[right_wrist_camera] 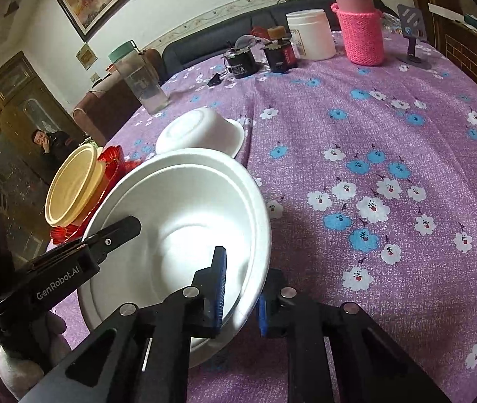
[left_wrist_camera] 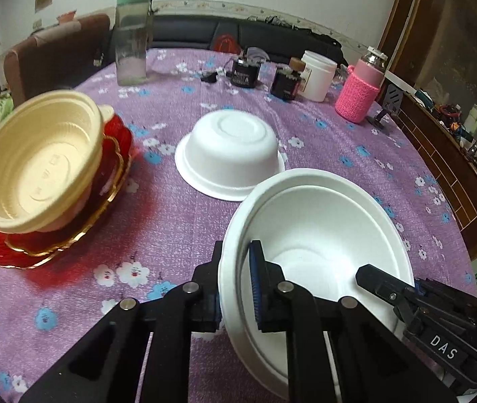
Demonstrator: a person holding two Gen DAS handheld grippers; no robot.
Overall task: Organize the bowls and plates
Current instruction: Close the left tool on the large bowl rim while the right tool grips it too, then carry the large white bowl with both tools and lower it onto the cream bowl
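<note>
Left gripper: the left gripper is clamped on the near-left rim of the white foam bowls; one blue-padded finger sits inside the wall, the other outside it; the jaws are closed down to the thickness of the rim.
Right gripper: the right gripper pinches the opposite rim of the same bowls, one pad inside and one outside; its jaws are likewise drawn in tight on the wall.
Why two grips: a double rim shows, so this looks like two bowls nested mouth-up; holding from both sides probably serves to steady the stack or pull the two apart, though I cannot tell which.
Bowls' place: they sit at the near edge of the bench, tilted slightly between the grippers; whether the base touches the cloth I cannot tell.
Upturned bowl: another white bowl lies mouth-down just beyond, apart from the held pair; likely waiting to be stacked.
Cream bowl: a cream plastic bowl leans on the red gold-rimmed plates to the left; it looks like a sorted pile, with plates beneath.
Writing: "DAS" reads on the right gripper's body in the left view; "GenRobot.AI" on the left gripper's body in the right view; labels on the far jars are too small to read.
</note>
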